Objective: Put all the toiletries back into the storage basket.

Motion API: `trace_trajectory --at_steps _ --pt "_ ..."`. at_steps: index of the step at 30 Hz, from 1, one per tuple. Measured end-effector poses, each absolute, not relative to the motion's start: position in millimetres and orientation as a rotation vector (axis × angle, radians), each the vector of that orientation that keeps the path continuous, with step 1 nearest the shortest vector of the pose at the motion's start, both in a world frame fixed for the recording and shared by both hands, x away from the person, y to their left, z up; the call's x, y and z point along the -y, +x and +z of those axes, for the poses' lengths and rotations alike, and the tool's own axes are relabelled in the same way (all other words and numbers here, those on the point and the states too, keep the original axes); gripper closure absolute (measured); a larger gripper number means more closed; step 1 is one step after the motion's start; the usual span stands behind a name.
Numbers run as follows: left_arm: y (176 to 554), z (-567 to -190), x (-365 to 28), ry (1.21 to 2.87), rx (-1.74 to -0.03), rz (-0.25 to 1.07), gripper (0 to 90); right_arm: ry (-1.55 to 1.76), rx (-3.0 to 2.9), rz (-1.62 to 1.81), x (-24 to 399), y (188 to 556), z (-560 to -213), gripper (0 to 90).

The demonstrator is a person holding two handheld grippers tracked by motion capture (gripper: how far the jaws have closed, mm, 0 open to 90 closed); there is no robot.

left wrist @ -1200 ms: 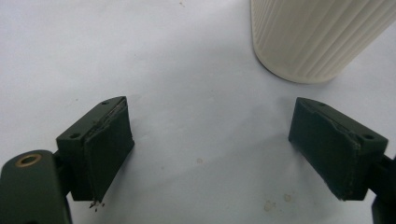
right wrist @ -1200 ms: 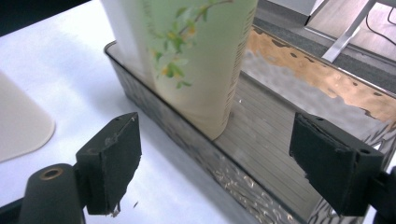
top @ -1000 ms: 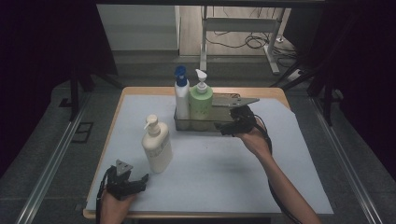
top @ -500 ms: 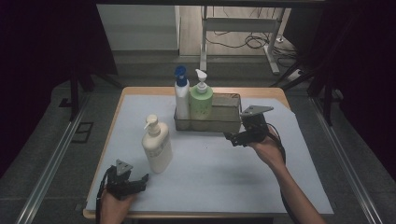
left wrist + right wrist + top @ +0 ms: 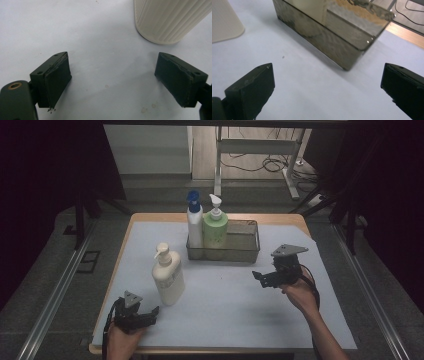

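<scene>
From above, we hold the right gripper (image 5: 260,277) empty, jaws just opened wide, near the metal basket (image 5: 248,251) holding two bottles; the cream pump bottle (image 5: 167,276) stands outside. Left gripper view: our left gripper (image 5: 112,82) gapes beside that bottle's base. Right gripper view: the basket's corner is nearest, nothing between.

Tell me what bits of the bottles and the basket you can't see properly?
- Cream bottle: left gripper view shows its base; the top edge cuts off the pump.
- Blue-capped bottle and green bottle: high view, bottoms hidden behind the basket wall.
- Basket: right gripper view, far end cut off.
- Labels: too small.
</scene>
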State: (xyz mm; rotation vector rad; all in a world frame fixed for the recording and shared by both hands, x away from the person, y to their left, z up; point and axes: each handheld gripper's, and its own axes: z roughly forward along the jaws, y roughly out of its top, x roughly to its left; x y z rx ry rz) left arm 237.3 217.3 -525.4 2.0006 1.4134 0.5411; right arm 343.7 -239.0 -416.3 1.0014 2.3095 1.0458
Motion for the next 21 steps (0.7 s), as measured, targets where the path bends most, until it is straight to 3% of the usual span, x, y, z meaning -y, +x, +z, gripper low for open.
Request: trace_trajectory --at_steps 21 --pt "238 -525 -217 2.001 -1.415 0.537 12.8 1.106 -2.33 0.973 278 303 -465 0.0"
